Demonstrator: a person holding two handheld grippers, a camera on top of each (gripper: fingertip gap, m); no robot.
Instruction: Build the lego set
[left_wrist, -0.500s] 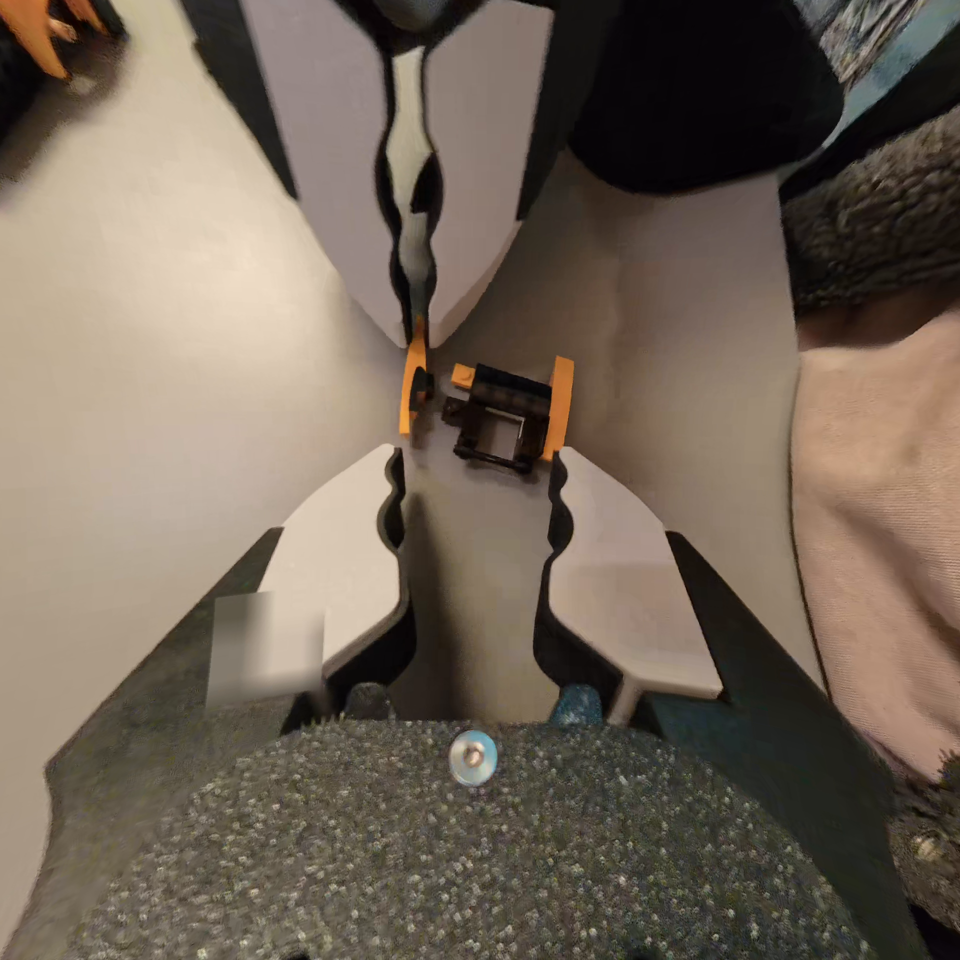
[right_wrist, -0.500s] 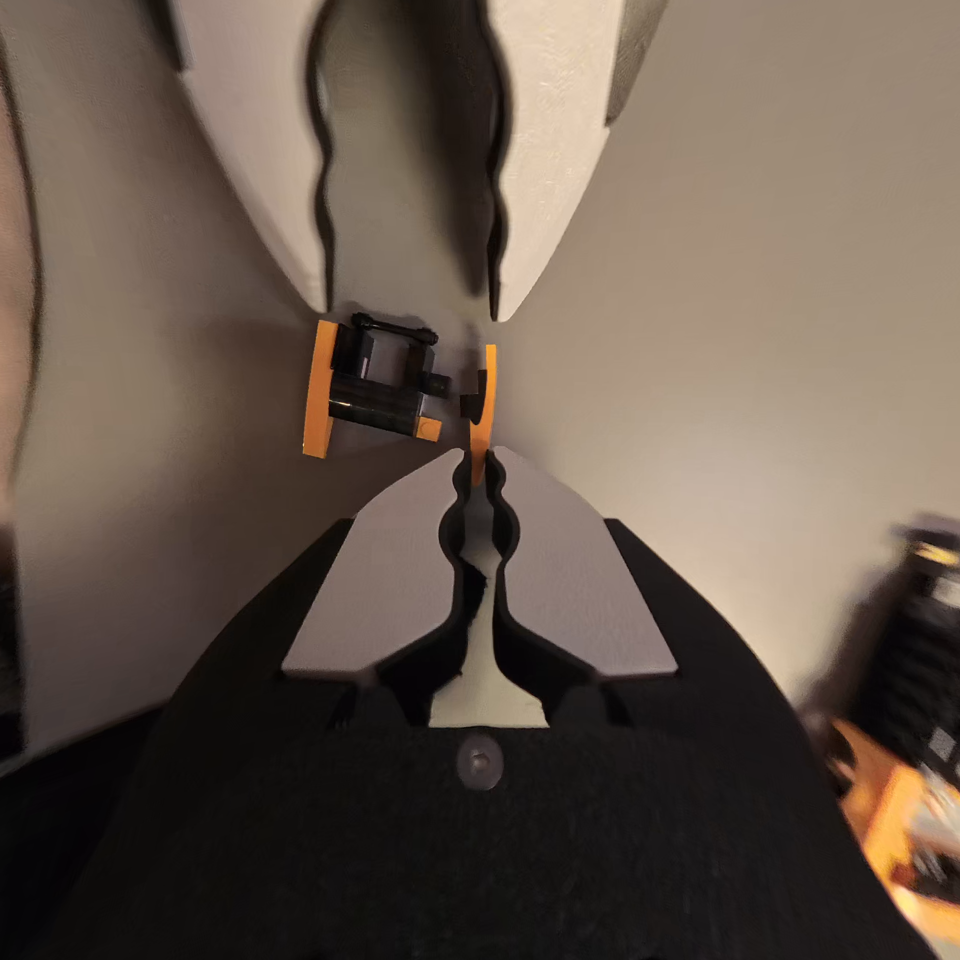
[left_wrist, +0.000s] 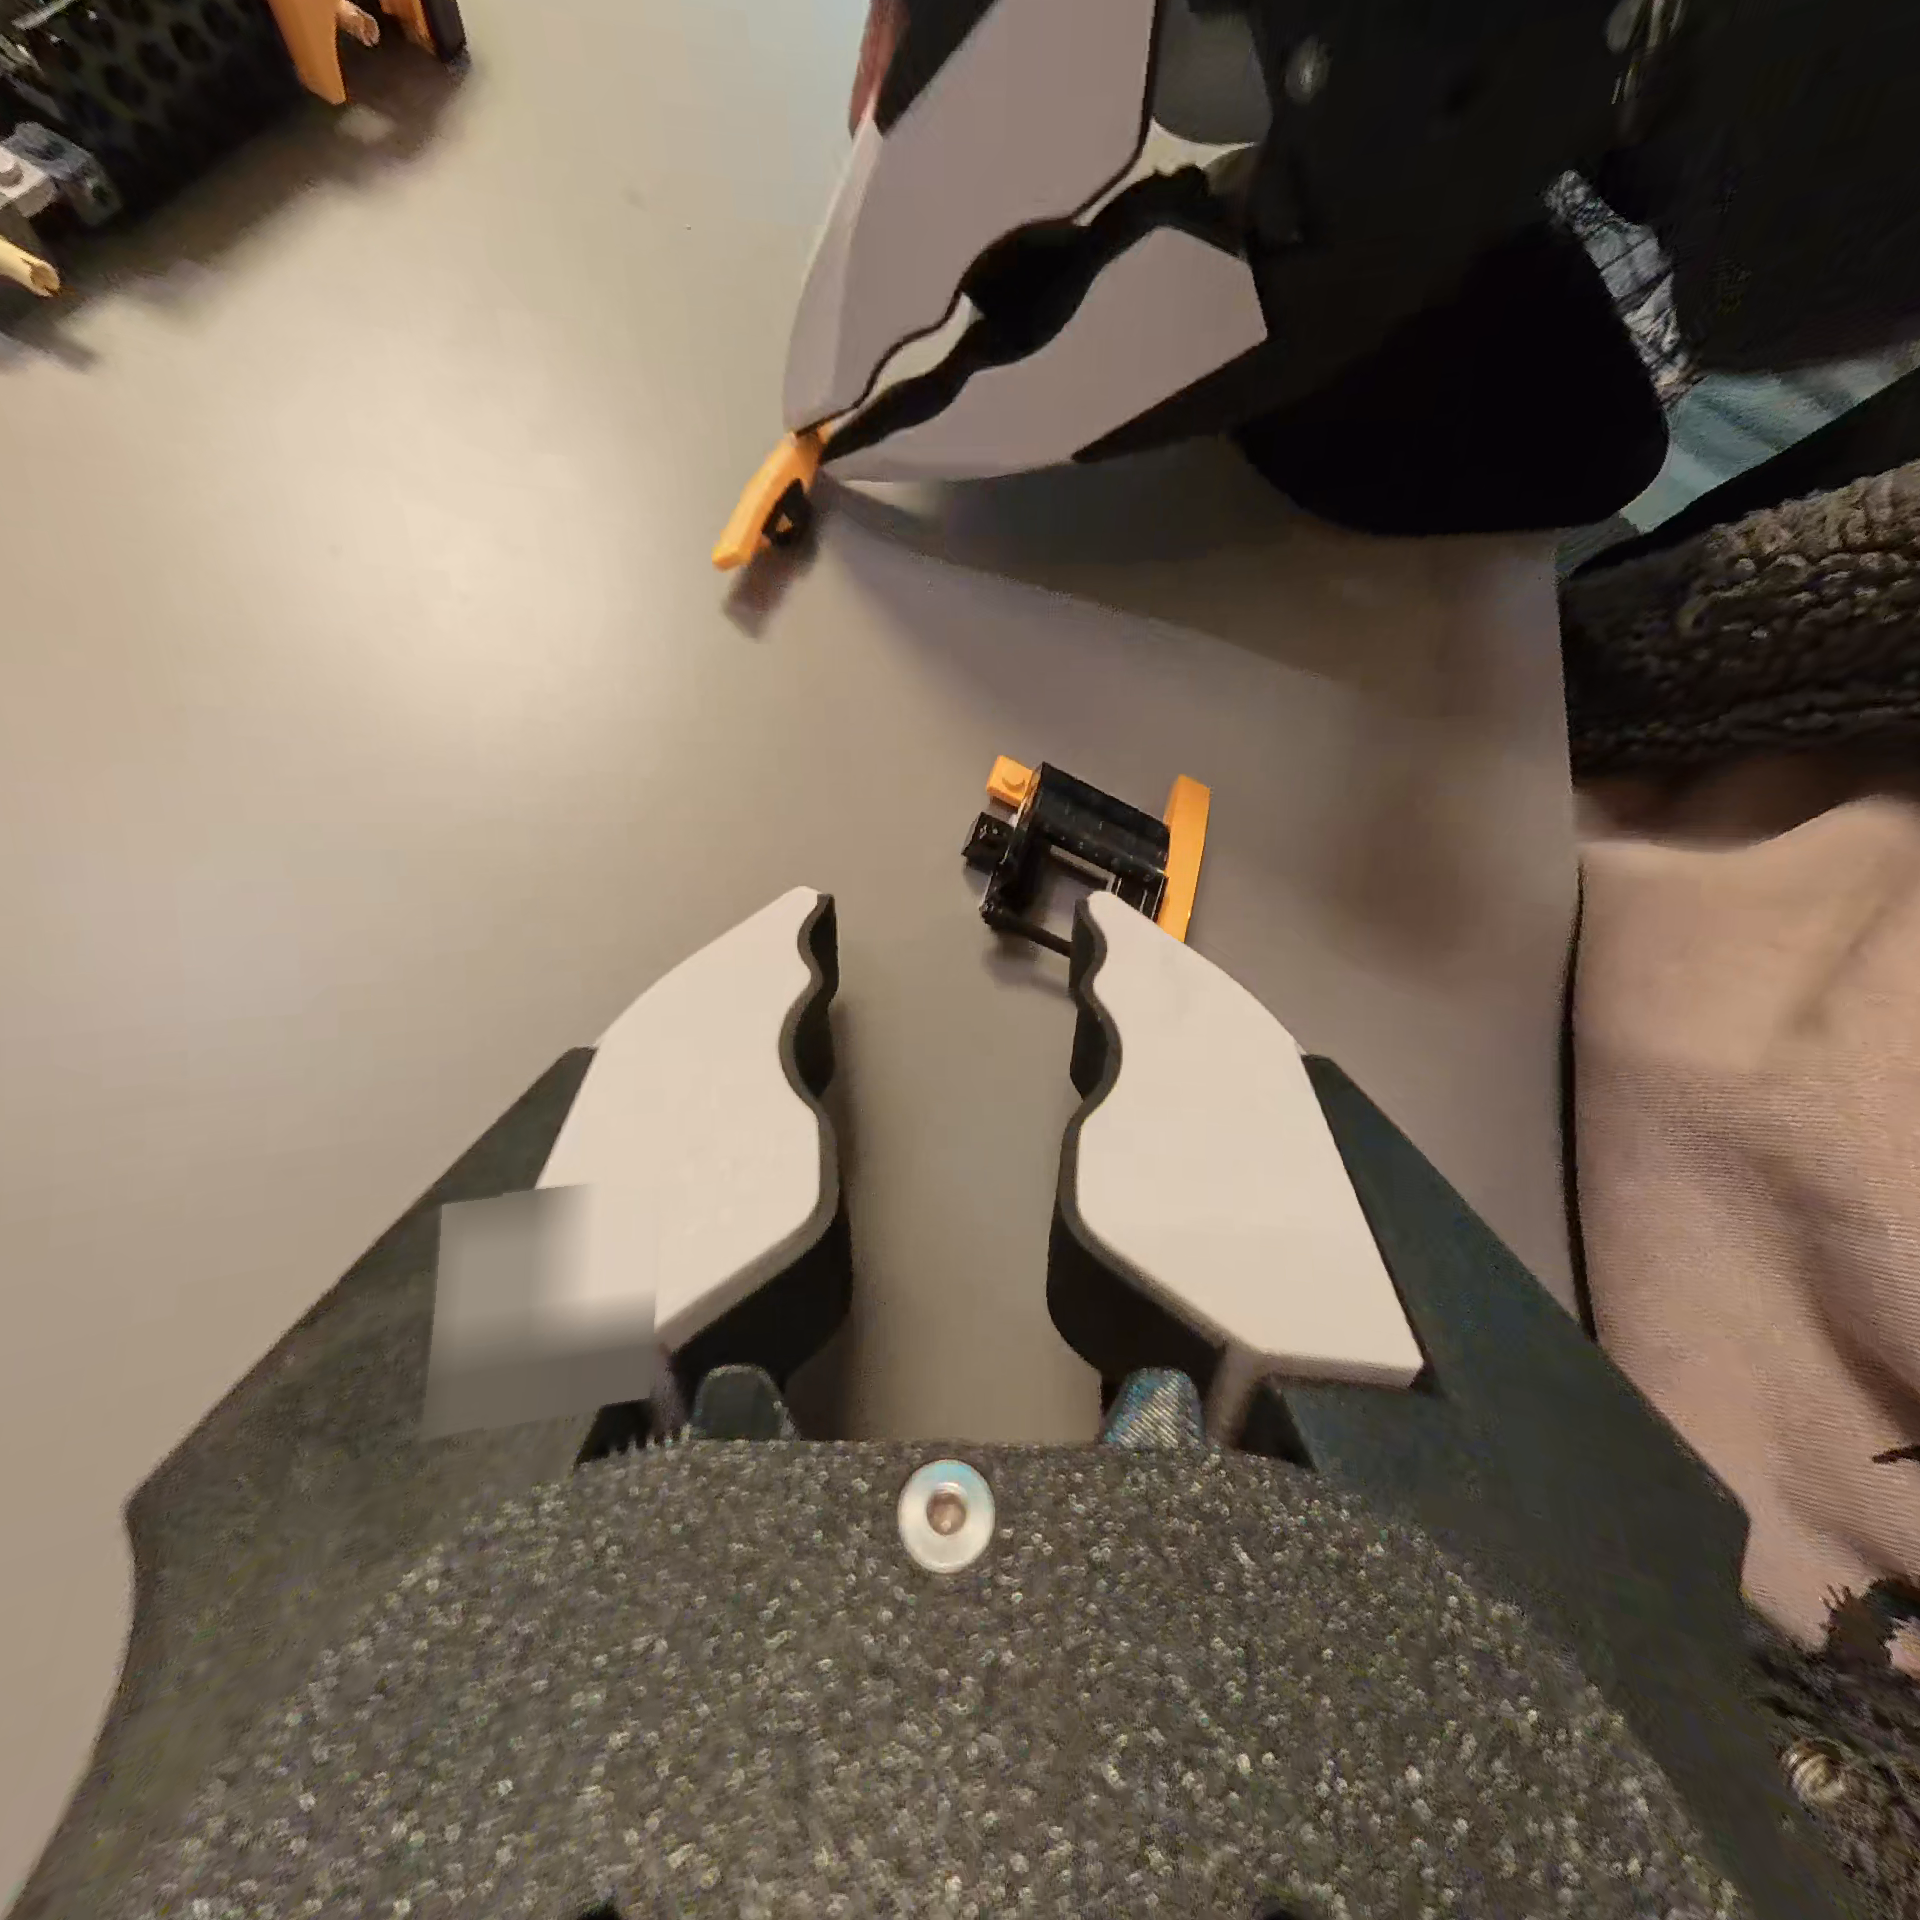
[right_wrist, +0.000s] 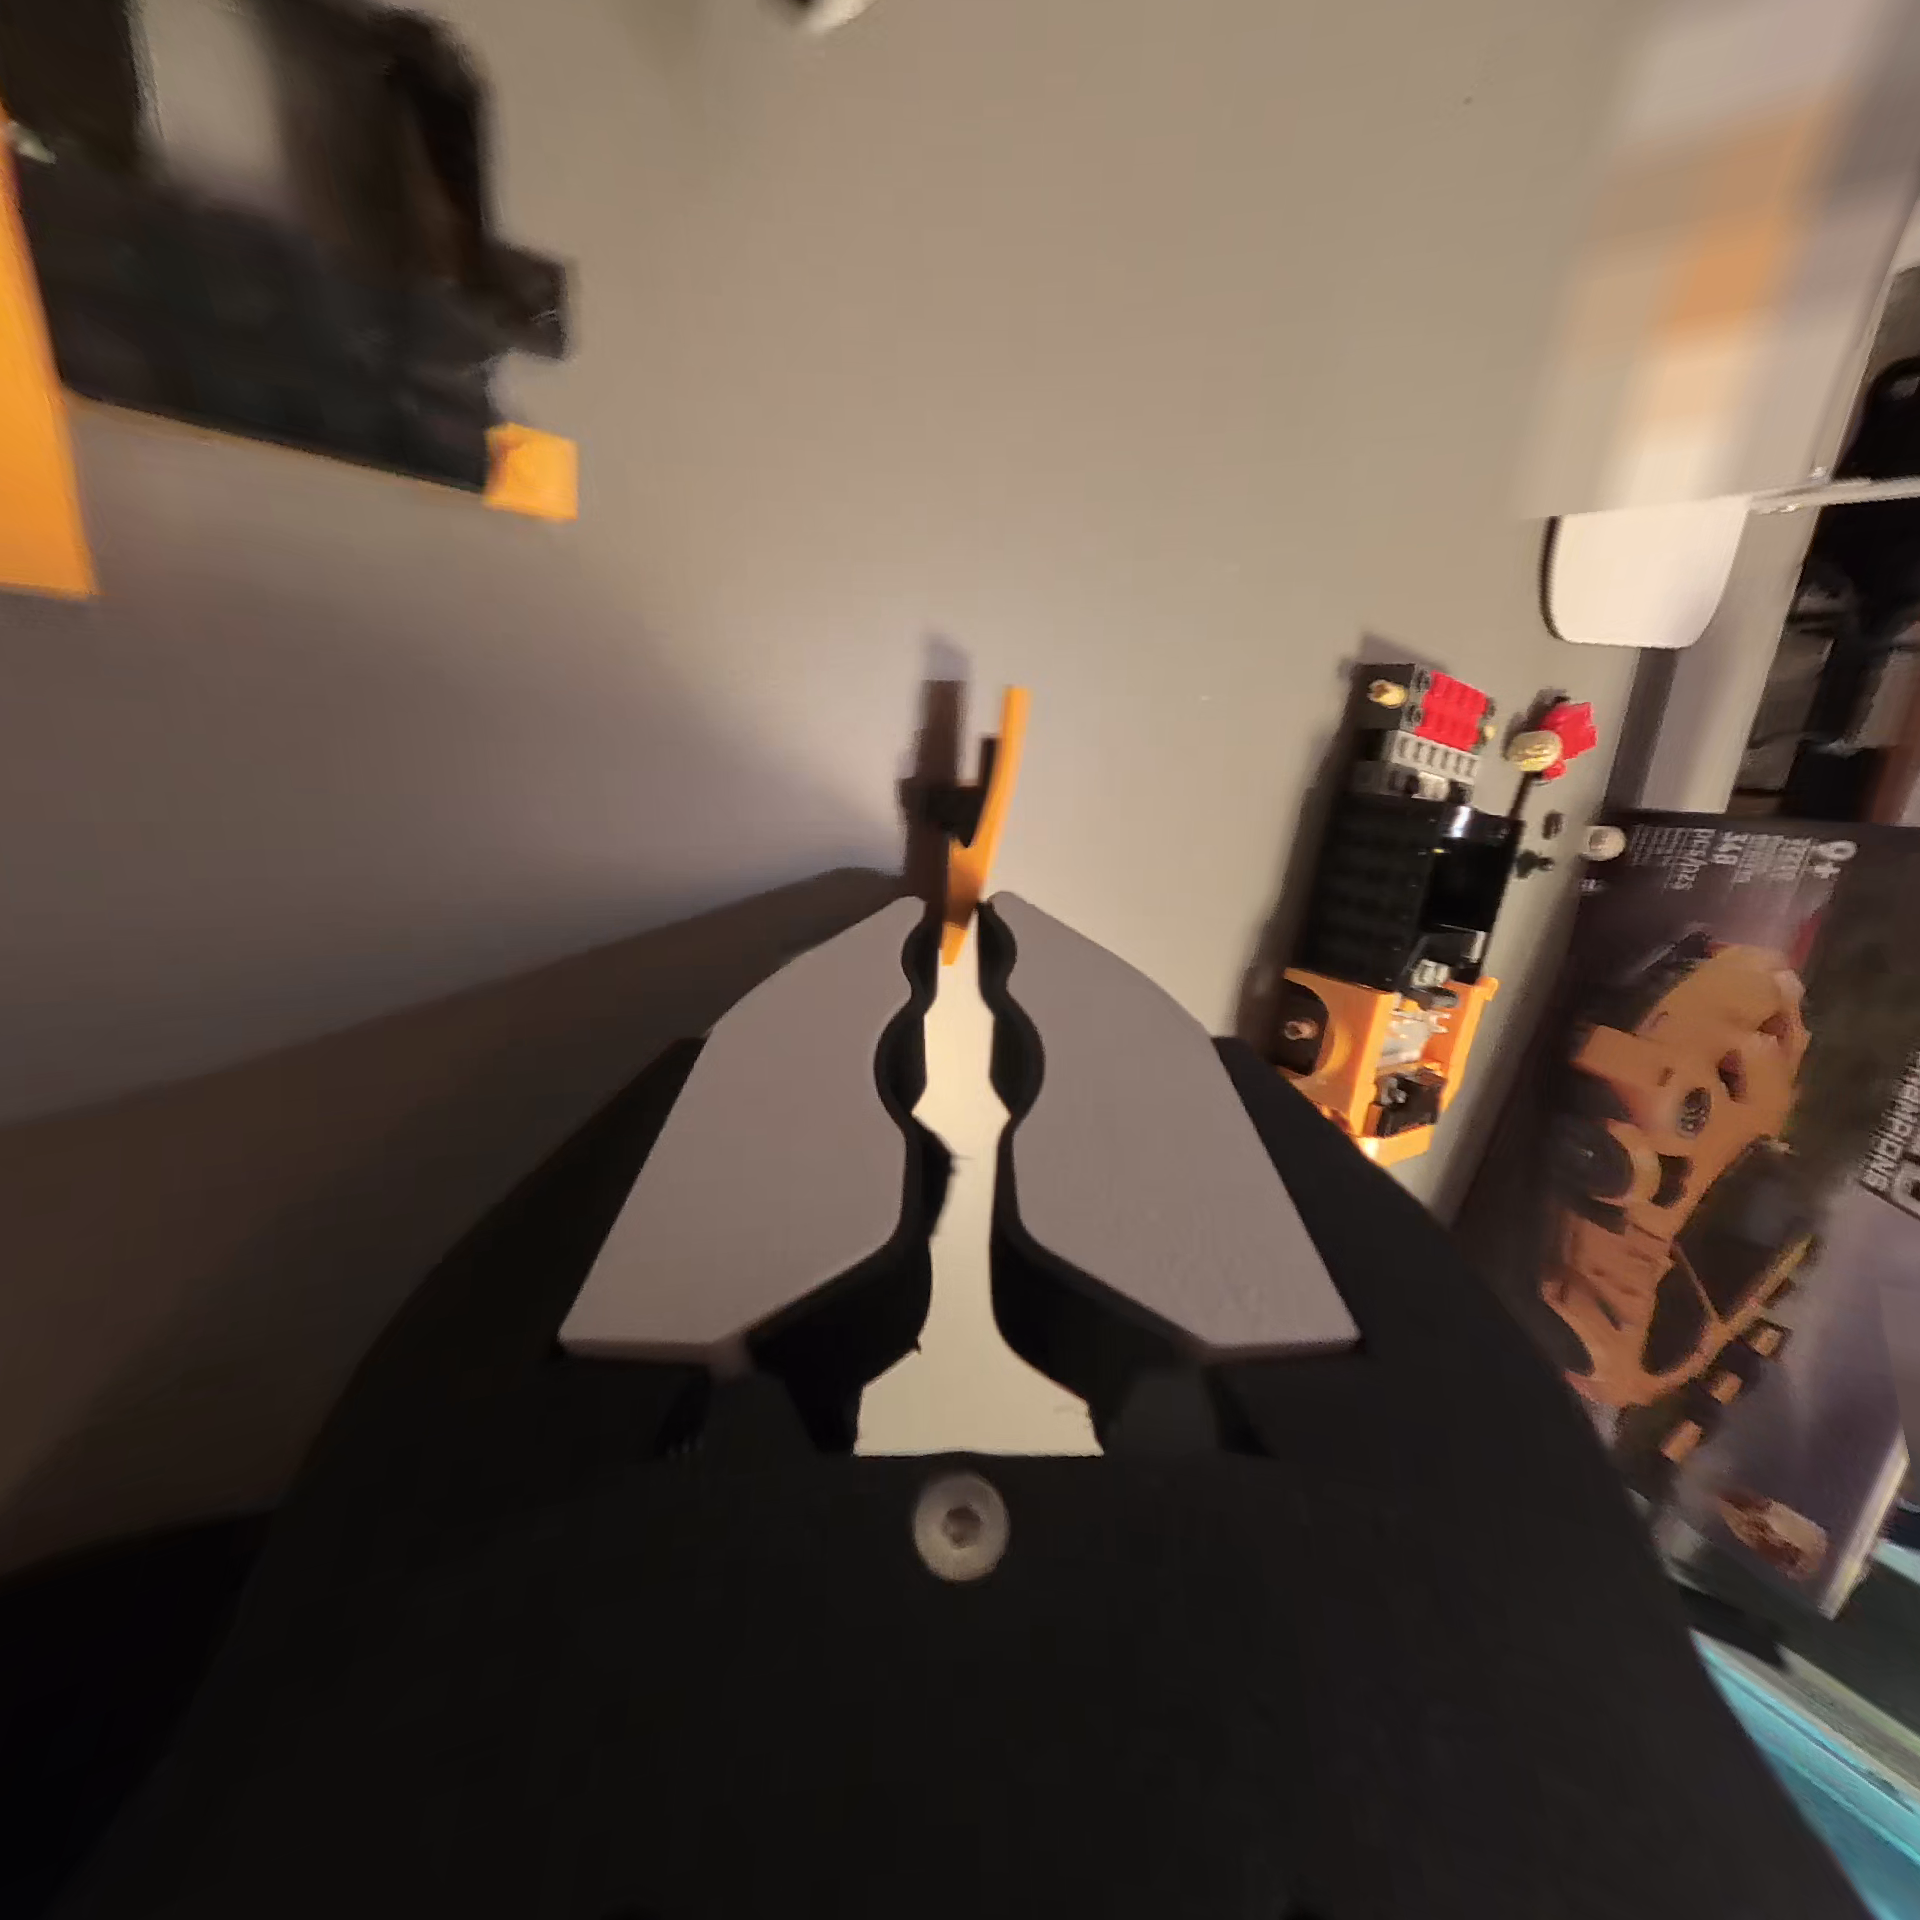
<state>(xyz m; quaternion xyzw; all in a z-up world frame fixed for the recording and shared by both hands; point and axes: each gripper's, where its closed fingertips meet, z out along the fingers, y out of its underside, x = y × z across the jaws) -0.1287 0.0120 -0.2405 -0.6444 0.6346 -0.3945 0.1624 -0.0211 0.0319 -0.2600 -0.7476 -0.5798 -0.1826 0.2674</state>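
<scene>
A small black-and-orange lego assembly (left_wrist: 1091, 842) lies on the grey table, just beyond my left gripper's right fingertip; it is blurred at the upper left of the right wrist view (right_wrist: 291, 312). My left gripper (left_wrist: 951, 914) is open and empty. My right gripper (right_wrist: 961, 914) is shut on a thin orange panel piece with a small black part on it (right_wrist: 987, 821). In the left wrist view the right gripper (left_wrist: 821, 442) holds that piece (left_wrist: 764, 504) above the table, up and to the left of the assembly and apart from it.
A larger black-and-orange partial build (right_wrist: 1382, 935) with red parts lies at the right, next to the set's box (right_wrist: 1714, 1195); it also shows at the top left of the left wrist view (left_wrist: 156, 94). A person's clothing (left_wrist: 1745, 1143) borders the table's right.
My right gripper has drawn the orange panel away from the assembly and turned. My left gripper has pulled back and shifted left, so the assembly no longer sits between its fingertips.
</scene>
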